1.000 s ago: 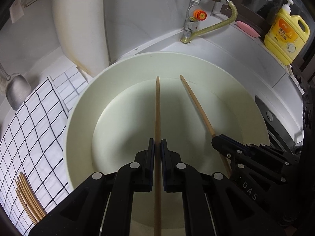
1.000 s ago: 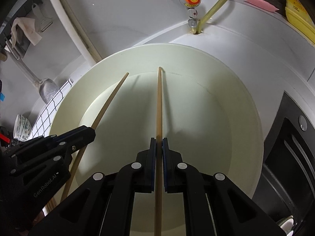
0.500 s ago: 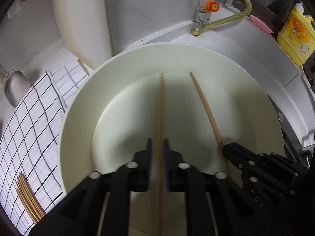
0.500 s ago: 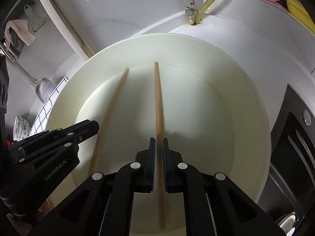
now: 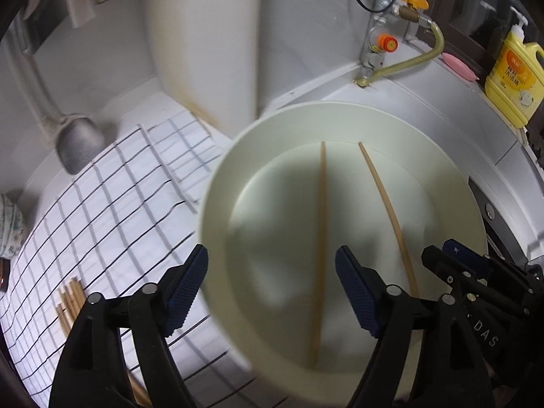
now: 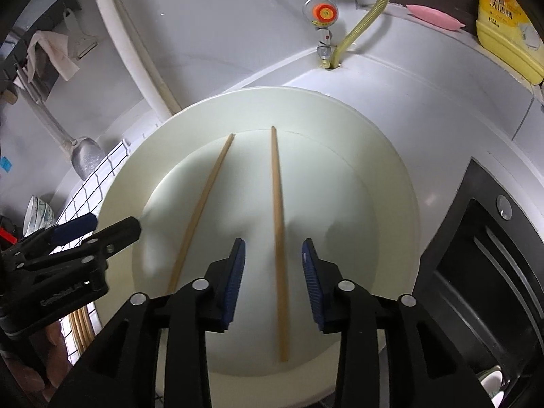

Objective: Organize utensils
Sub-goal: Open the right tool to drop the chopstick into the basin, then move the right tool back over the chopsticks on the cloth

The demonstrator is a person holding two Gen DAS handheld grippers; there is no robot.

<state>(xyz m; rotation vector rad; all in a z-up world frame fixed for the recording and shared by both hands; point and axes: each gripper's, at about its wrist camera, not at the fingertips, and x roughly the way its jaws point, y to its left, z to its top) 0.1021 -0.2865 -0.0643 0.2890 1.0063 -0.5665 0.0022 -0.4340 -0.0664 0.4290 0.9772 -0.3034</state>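
Note:
Two wooden chopsticks lie loose in a large cream round basin [image 5: 217,210] [image 6: 397,176]. In the left wrist view one chopstick [image 5: 320,238] lies between my open left gripper's [image 5: 272,285] jaws and the other [image 5: 387,210] lies to its right. In the right wrist view one chopstick [image 6: 278,224] lies between my open right gripper's [image 6: 273,272] jaws and the other [image 6: 200,210] lies to the left. Both grippers are empty, above the basin's near side. Each gripper shows in the other's view, the right [image 5: 469,272] and the left [image 6: 85,238].
A checked cloth [image 5: 102,210] left of the basin holds a bundle of chopsticks [image 5: 69,302]. A metal ladle [image 5: 78,146] hangs at the left. A gas valve with hose [image 5: 384,44] and a yellow detergent bottle [image 5: 513,78] stand behind. A dark sink [image 6: 493,258] lies at the right.
Both grippers have opened and let go of their chopsticks, which now lie in the basin. Both grippers have pulled back and the left has shifted left.

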